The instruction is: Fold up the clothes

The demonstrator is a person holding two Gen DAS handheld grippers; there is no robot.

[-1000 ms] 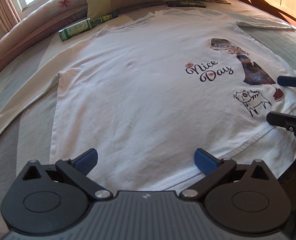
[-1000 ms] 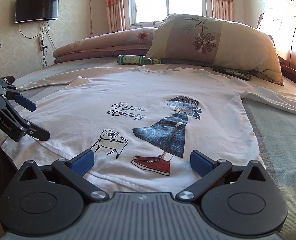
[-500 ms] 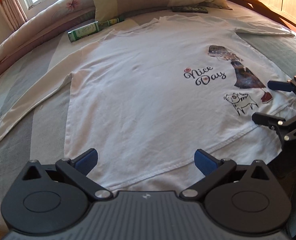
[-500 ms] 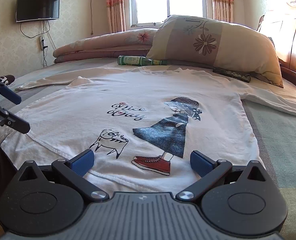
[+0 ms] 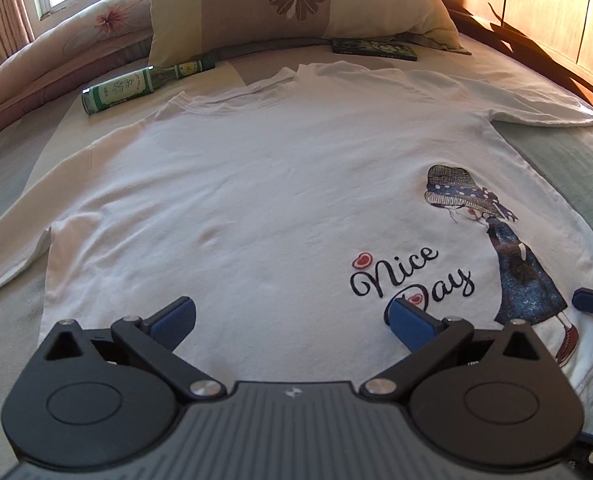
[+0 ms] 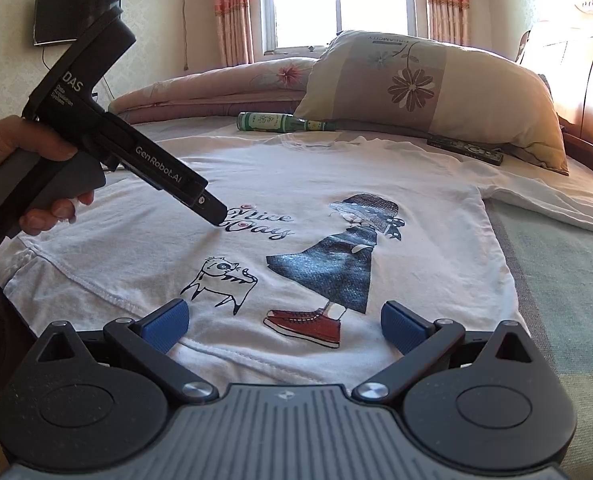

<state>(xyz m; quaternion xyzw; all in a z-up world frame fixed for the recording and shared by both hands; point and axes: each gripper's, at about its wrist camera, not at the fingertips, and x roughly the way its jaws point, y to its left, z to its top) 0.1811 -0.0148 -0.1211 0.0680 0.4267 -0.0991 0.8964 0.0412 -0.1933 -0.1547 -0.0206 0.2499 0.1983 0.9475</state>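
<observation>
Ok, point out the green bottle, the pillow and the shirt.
Green bottle point(image 5: 134, 87), left wrist view, on its label.
Pillow point(image 6: 436, 92), right wrist view, near its flower print.
Shirt point(image 5: 256, 200), left wrist view, plain chest area.

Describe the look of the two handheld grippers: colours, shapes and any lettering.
Both are matte black with a ribbed grey top plate, two round disc housings and silver pivot screws. Each has angled black fingers tipped with blue ribbed pads. Seen from the right wrist view, the left gripper has a pistol-style grey handle and a long black body lettered "DAS" and "GenRobot.AI" in white. The right gripper matches.
</observation>
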